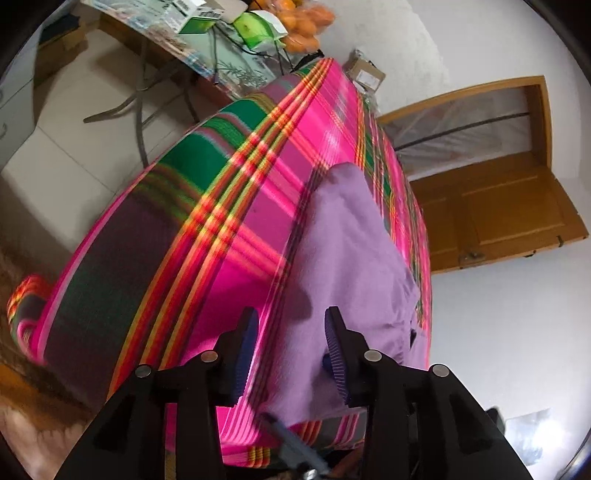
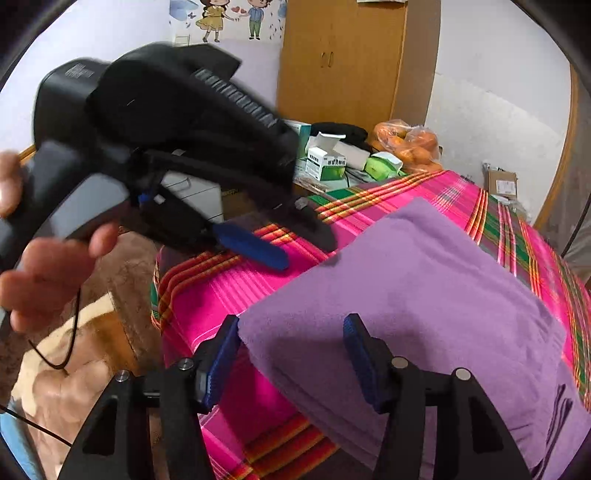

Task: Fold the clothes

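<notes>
Purple cloth (image 2: 424,295) lies folded on the striped pink bedcover (image 2: 229,295), centre-right of frame. Right gripper (image 2: 291,350): fingers spread, straddling the cloth's near corner. Left gripper (image 2: 295,240), upper left, held by a hand (image 2: 48,266): fingers spread, empty.

White walls (image 1: 491,48) enclose the room, with pale floor tiles (image 1: 74,122) below. A wooden door (image 1: 495,206) stands in one wall, and a tall wooden wardrobe (image 2: 343,62) in another corner. Cartoon stickers (image 2: 229,18) decorate the wall beside it. A cluttered side table (image 1: 221,59) carries boxes and bagged oranges (image 2: 410,144).
</notes>
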Available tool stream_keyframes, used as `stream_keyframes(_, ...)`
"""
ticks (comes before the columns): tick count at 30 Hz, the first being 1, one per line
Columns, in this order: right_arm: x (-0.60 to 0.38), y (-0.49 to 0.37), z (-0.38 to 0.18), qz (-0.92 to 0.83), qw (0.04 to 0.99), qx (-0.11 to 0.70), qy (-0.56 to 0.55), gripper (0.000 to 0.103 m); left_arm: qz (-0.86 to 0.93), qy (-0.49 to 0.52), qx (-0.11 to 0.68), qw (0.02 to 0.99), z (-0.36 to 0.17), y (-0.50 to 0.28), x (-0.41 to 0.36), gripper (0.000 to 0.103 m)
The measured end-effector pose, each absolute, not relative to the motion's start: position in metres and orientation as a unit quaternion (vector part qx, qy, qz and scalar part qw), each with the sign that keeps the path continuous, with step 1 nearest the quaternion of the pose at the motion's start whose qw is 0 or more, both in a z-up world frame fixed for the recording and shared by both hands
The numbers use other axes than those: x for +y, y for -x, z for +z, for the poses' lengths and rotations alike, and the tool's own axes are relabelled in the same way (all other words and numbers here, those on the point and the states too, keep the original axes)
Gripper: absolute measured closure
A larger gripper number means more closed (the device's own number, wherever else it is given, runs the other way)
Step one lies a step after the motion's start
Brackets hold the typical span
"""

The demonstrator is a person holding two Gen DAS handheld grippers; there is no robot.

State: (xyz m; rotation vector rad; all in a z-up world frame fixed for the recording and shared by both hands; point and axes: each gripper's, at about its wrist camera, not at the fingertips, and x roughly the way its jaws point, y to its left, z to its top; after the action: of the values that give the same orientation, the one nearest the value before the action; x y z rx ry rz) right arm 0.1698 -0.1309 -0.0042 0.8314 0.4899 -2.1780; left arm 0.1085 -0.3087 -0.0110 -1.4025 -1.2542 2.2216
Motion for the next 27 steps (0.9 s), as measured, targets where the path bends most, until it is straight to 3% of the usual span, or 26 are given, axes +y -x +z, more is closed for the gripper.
stream_keyframes(12,-0.127,-0.171,-0.008,-0.850,0.368,0.195,-0.323,0.049,0.742,0.505,-0.423,0.125,-0.016,-0.043,-0.302,0.062)
stream_keyframes(21,-0.124,-0.165,-0.008,-0.851,0.371,0.178,-0.327,0.070,0.734,0.525,-0.402,0.156,-0.016,-0.002,-0.289,0.062)
stream_keyframes(24,-0.121,-0.162,-0.006,-0.849,0.378,0.166,-0.330,0.080,0.731,0.525,-0.406,0.157,-0.017,0.002,-0.288,0.064)
stream_keyframes(27,-0.117,-0.160,-0.004,-0.847,0.384,0.154,-0.335,0.083,0.729,0.528,-0.408,0.150,-0.019,0.004,-0.287,0.079)
